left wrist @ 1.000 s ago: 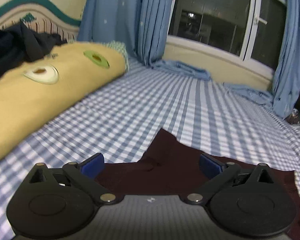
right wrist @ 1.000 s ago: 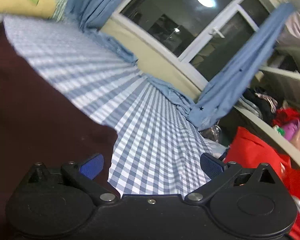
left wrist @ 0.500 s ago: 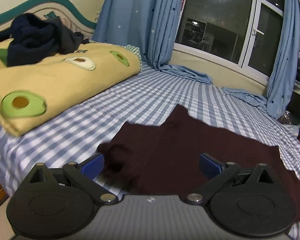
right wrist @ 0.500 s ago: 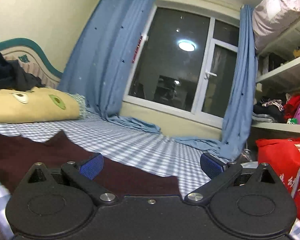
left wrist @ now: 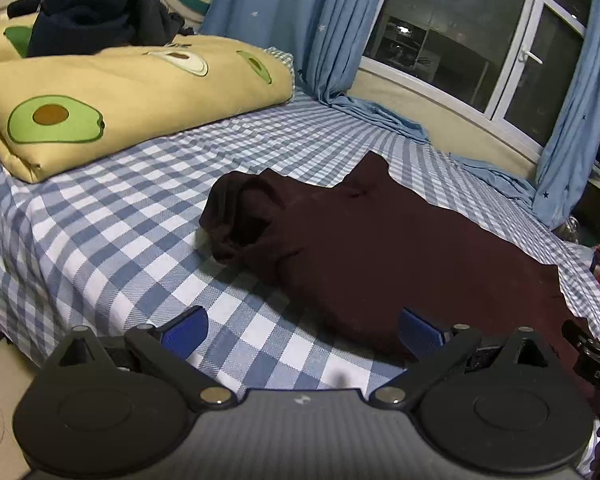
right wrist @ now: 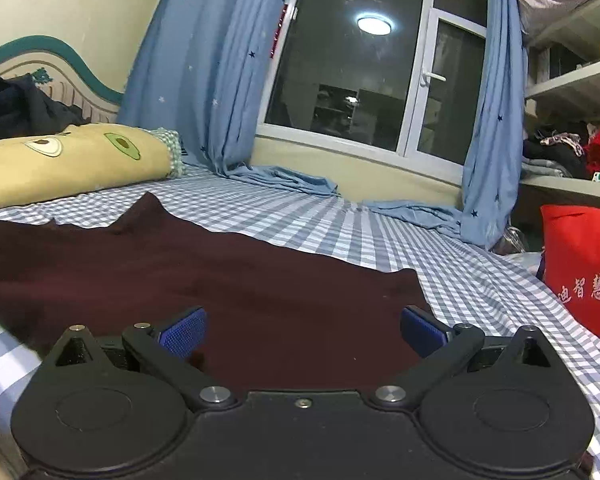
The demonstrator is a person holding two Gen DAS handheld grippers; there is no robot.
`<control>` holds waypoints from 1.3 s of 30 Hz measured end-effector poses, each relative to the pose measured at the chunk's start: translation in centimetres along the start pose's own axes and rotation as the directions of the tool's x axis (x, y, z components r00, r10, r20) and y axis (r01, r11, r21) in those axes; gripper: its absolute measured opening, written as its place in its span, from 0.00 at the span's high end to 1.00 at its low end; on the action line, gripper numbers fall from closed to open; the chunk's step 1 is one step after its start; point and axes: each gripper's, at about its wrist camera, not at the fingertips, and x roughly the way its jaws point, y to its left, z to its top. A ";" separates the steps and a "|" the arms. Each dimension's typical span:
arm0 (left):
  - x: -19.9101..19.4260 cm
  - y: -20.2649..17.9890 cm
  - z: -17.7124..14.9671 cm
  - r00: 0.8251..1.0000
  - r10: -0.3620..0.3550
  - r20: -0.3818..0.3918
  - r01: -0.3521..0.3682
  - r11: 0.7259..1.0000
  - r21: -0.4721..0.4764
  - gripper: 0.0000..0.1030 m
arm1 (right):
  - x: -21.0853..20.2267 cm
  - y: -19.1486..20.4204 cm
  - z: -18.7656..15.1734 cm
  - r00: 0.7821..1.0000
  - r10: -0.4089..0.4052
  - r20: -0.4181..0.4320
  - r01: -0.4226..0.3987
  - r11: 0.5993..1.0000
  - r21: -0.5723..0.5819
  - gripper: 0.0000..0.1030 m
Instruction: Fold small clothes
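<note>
While the maroon garment (left wrist: 400,248) lies spread on the checked bed (left wrist: 112,216), folding looks barely begun. Most of it is flat; only one end, likely a sleeve (left wrist: 240,216), is bunched into a lump at the left side in the left wrist view. No clean fold line visible, so the main folds are probably all left. Left gripper (left wrist: 302,330) hangs over the near bed edge, just short of the garment's hem, jaws spread, holding nothing. Right gripper (right wrist: 302,330) hovers low over the garment's near right part, jaws also spread and empty; can't tell if its pads touch the cloth. Yellow avocado quilt (left wrist: 132,92) with dark clothes (left wrist: 96,12) on top sits well apart at the head end; possibly more to fold, can't say. Red bag (right wrist: 580,272) beside the bed.
</note>
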 end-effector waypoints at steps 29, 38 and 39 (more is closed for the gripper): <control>4.8 -1.3 2.2 0.996 0.052 -0.073 -0.058 0.995 -0.083 0.01 | 2.8 1.9 -5.4 1.000 -0.016 0.017 0.015 0.998 0.054 0.00; 6.1 -0.6 2.0 0.996 0.017 -0.090 -0.034 0.981 -0.193 0.01 | 2.5 2.5 -5.7 0.999 -0.028 0.041 0.027 0.999 0.045 0.01; 6.2 -0.3 2.0 0.996 0.012 -0.084 -0.029 0.977 -0.213 0.01 | 2.5 2.5 -5.7 0.999 -0.030 0.044 0.028 0.999 0.043 0.01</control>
